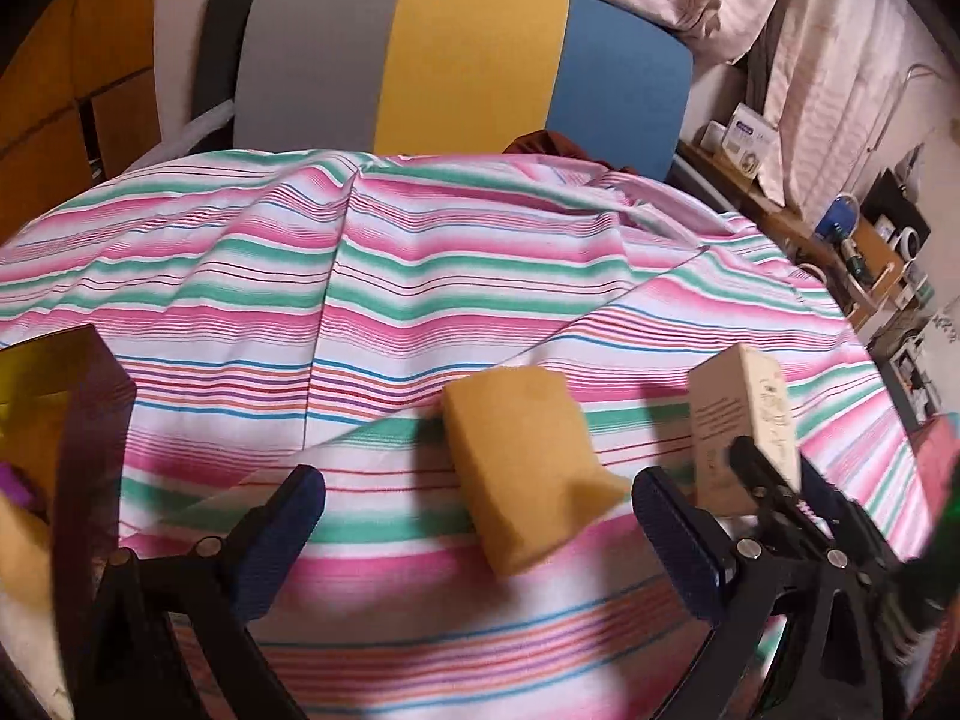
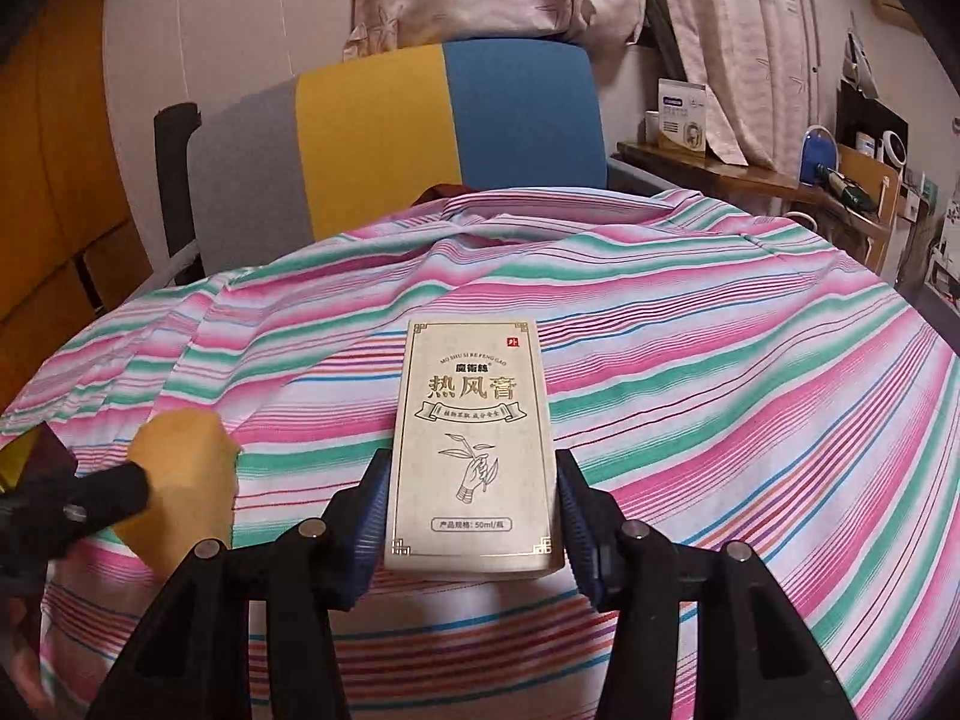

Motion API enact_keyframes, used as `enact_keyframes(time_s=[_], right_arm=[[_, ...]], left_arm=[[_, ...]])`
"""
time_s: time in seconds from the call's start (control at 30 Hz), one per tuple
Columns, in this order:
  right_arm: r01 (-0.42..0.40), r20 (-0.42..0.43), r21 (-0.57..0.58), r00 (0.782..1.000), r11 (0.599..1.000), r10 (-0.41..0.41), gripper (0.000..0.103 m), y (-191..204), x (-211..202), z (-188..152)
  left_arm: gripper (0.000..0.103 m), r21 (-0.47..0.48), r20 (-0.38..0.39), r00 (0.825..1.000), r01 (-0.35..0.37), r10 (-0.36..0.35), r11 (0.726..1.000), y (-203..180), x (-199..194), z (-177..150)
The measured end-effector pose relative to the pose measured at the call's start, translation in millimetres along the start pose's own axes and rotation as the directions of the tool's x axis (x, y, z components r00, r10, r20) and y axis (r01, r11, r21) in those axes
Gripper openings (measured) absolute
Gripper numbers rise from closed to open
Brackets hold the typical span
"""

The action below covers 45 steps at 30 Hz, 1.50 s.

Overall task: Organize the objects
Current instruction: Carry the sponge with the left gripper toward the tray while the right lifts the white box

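Note:
A cream carton with gold print (image 2: 474, 420) is tilted up off the striped cloth (image 2: 720, 420), and my right gripper (image 2: 473, 462) is shut on its lower sides. In the left wrist view the same carton (image 1: 735, 402) shows at the right, held by the right gripper (image 1: 774, 480). A yellow sponge block (image 1: 528, 468) lies on the cloth between the wide-apart fingers of my left gripper (image 1: 477, 480), which is open and does not touch it. The right wrist view shows the sponge (image 2: 180, 462) at the left, with a left finger (image 2: 108, 495) in front of it.
A dark box with a yellow inside (image 1: 72, 396) stands at the left edge, with something purple (image 1: 15, 480) in it. A chair back in grey, yellow and blue (image 1: 468, 60) rises behind the cloth. A cluttered wooden shelf (image 2: 750, 174) runs along the right.

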State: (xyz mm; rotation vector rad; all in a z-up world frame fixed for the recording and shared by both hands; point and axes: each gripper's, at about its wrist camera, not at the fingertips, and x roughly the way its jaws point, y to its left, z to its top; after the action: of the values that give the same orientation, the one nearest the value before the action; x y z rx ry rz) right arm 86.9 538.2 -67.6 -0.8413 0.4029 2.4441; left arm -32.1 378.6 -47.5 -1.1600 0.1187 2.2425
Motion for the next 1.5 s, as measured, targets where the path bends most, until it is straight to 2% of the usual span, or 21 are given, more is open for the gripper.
enact_keyframes(time_s=[0.17,0.3,0.33,0.47,0.67,0.73,0.77,0.8,0.83,0.9,0.97,1.03,1.17,1.5], right_arm=[[0.008,0.018,-0.011,1.0,1.0,-0.008,0.052,4.0,0.6,-3.3],[0.007,0.028,-0.011,1.0,1.0,-0.007,0.052,2.9,-0.1,-4.8],[0.003,0.028,-0.006,1.0,1.0,-0.003,0.052,1.2,0.2,-4.8],[-0.002,0.019,0.011,1.0,1.0,0.001,0.052,-2.6,3.2,-5.4],[-0.004,0.022,0.014,1.0,1.0,0.004,0.052,-2.7,3.3,-6.4],[-0.005,0.024,0.017,1.0,1.0,0.004,0.052,-3.2,3.3,-6.7],[-0.003,0.023,0.017,1.0,1.0,0.003,0.052,-2.9,3.5,-6.8],[-0.002,0.023,0.015,1.0,1.0,0.002,0.052,-2.3,3.6,-6.6],[0.0,0.024,0.012,1.0,1.0,-0.001,0.052,-1.6,3.4,-6.8],[0.004,0.028,0.005,1.0,1.0,-0.004,0.052,0.0,2.8,-7.1],[0.006,0.029,0.003,1.0,1.0,-0.006,0.052,0.4,2.8,-7.3],[0.008,0.035,0.001,0.999,1.0,-0.008,0.052,0.7,2.0,-7.6],[0.015,0.048,0.004,0.999,1.0,-0.015,0.052,0.6,-0.2,-7.5],[0.025,0.081,-0.055,0.997,0.998,-0.021,0.052,13.1,-6.7,-8.5]], left_arm=[[0.103,0.055,0.036,0.999,0.007,-0.009,0.998,-11.7,13.0,-5.3],[0.103,0.117,0.071,0.997,-0.015,0.007,0.993,-19.3,16.0,-8.9],[0.103,0.111,0.069,0.998,-0.01,0.003,0.994,-18.6,15.9,-9.2],[0.103,0.02,0.065,0.993,0.094,-0.095,0.995,-11.7,5.5,-8.4],[0.103,0.031,0.038,0.997,0.059,-0.06,0.998,-20.3,12.8,-2.1],[0.103,0.062,0.042,0.999,0.014,-0.017,0.998,-21.9,16.4,-2.7],[0.101,0.081,0.044,0.999,-0.007,0.004,0.997,-21.5,20.0,-3.6],[0.089,0.091,0.043,0.999,-0.015,0.011,0.996,-19.2,22.7,-5.4],[0.071,0.099,0.033,0.999,-0.01,0.007,0.995,-16.4,26.8,-7.2],[0.063,0.075,-0.011,0.998,0.069,-0.068,0.995,-7.3,34.7,-10.9],[0.061,0.063,0.008,0.996,0.092,-0.093,0.994,-1.8,30.5,-17.0],[0.054,0.092,0.033,0.995,0.092,-0.095,0.992,-3.9,23.8,-21.9],[0.051,0.149,0.076,0.993,0.073,-0.085,0.986,-5.7,9.7,-33.7],[0.05,0.065,0.1,0.99,0.091,-0.097,0.994,23.8,-31.5,-48.3]])
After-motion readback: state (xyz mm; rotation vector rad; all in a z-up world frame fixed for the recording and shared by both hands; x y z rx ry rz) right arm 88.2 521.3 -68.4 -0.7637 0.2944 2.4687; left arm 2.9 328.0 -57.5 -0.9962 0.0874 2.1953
